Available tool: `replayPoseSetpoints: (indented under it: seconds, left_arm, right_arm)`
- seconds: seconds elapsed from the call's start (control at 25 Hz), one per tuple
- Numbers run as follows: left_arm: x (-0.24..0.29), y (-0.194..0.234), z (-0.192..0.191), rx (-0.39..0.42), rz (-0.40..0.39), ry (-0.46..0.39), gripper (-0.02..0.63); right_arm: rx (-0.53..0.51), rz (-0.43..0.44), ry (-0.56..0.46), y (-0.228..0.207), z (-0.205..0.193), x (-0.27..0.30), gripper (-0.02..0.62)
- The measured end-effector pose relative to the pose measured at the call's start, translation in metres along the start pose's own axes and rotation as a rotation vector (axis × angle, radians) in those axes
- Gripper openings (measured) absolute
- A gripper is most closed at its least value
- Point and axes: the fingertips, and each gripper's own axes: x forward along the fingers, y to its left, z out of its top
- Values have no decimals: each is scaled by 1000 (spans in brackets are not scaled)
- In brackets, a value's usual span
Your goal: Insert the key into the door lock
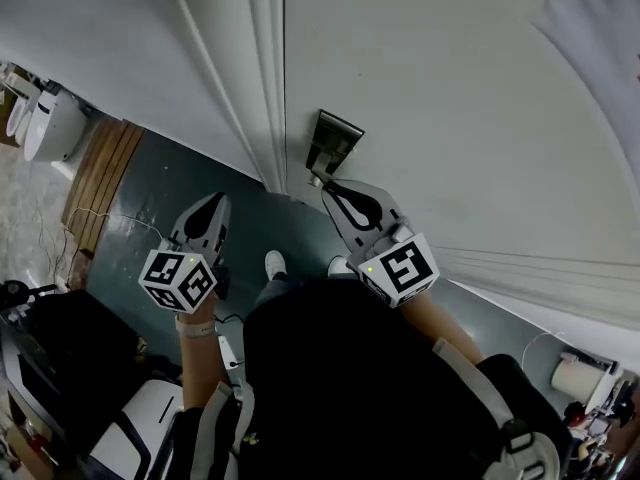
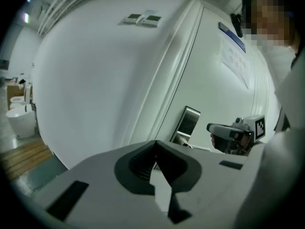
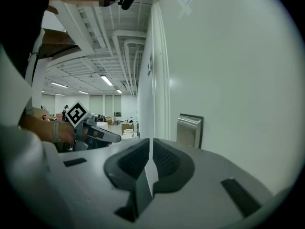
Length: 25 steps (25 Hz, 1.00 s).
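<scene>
**Key.** No key can be made out in any view. If one is carried, it is hidden inside the right tongs, so its position cannot be confirmed.

**Door lock.** The door lock is a metal plate on the white door, close to the edge that meets the door frame. A small metal part projects at its lower end. Whether this is a handle or the keyhole fitting cannot be told.

**Right tongs.** The right tongs are clenched. In the right gripper view the two ribbed pads meet, with only a thin pale slit between them and nothing visibly protruding. The tip points at the lock and lies just beside the plate's lower end. Contact cannot be confirmed. This placement suits an approach to the keyhole, judged from the task.

**Left tongs.** The left tongs are also clenched and carry nothing. They are held well apart from the lock, on the frame side and above the dark floor. This probably keeps them clear of the working hand.

**Progress.** Insertion is not yet evident. The next move calls for fine alignment of the tip with the keyhole.
</scene>
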Motion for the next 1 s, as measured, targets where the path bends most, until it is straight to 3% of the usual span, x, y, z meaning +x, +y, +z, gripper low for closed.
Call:
replayPoseSetpoints:
  seconds: [0.2, 0.52, 0.68, 1.0]
  left_arm:
    - [-23, 5, 11, 116, 110, -35, 8]
    - [-57, 4, 26, 200, 249, -113, 8]
    - [-69, 6, 32, 203, 307, -157, 8]
    - [-77, 4, 37, 195, 342, -191, 8]
  right_arm:
    - [-22, 84, -18, 18, 9, 24, 32]
    - [-57, 177, -29, 43, 22, 47, 32]
    - [-69, 197, -31, 51, 25, 53, 32]
    - [-111, 254, -47, 66, 28, 57, 32]
